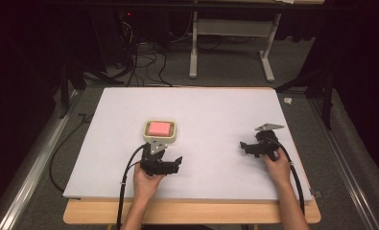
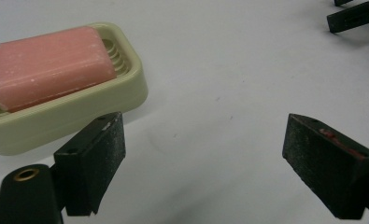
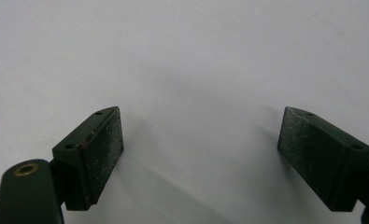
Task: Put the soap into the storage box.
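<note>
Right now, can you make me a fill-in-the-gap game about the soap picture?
1. The soap is coloured ____.
2. The soap lies in a cream ____.
3. The jaws of the left gripper are ____, with nothing between them.
4. In the high view, the right gripper rests on the ____ sheet.

Missing words: pink; dish; open; white

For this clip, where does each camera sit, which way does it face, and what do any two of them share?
High view: above the person's side, looking forward and down on the white board; forearms, left claw and right claw show.
Left gripper view: rides the left claw, looking along its open jaws at the soap dish and pink soap.
Right gripper view: rides the right claw, jaws open over bare board.
Shared: the high and left gripper views both show the dish with soap.
</note>
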Demonstrator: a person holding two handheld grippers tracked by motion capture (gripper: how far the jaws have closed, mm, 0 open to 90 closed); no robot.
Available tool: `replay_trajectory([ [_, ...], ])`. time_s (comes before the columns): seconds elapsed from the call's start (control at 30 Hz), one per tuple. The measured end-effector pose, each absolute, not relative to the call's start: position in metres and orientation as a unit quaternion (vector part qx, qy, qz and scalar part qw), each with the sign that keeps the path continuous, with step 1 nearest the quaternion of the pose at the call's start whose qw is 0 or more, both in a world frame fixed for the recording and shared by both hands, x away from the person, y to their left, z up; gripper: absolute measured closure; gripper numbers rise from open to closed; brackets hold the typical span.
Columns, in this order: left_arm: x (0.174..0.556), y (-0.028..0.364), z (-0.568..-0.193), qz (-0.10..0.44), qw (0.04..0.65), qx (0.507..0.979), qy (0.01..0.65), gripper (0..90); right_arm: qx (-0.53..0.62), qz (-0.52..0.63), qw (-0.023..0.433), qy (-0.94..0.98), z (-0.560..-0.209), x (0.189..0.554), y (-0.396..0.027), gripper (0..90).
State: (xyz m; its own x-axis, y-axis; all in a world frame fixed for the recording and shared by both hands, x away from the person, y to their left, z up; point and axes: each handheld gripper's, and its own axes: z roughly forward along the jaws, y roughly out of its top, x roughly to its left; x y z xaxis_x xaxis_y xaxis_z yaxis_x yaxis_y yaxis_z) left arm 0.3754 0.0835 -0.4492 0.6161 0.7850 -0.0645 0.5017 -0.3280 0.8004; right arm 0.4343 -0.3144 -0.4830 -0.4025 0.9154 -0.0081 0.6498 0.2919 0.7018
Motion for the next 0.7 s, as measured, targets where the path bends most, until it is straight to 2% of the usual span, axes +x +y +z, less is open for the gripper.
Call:
replay_trajectory([
  [0.7,0.386,0.069,-0.466,0.171,0.389,0.811,0.402,14.6,0.504,0.316,0.211,0.776,-0.483,0.434,-0.314,14.8],
])
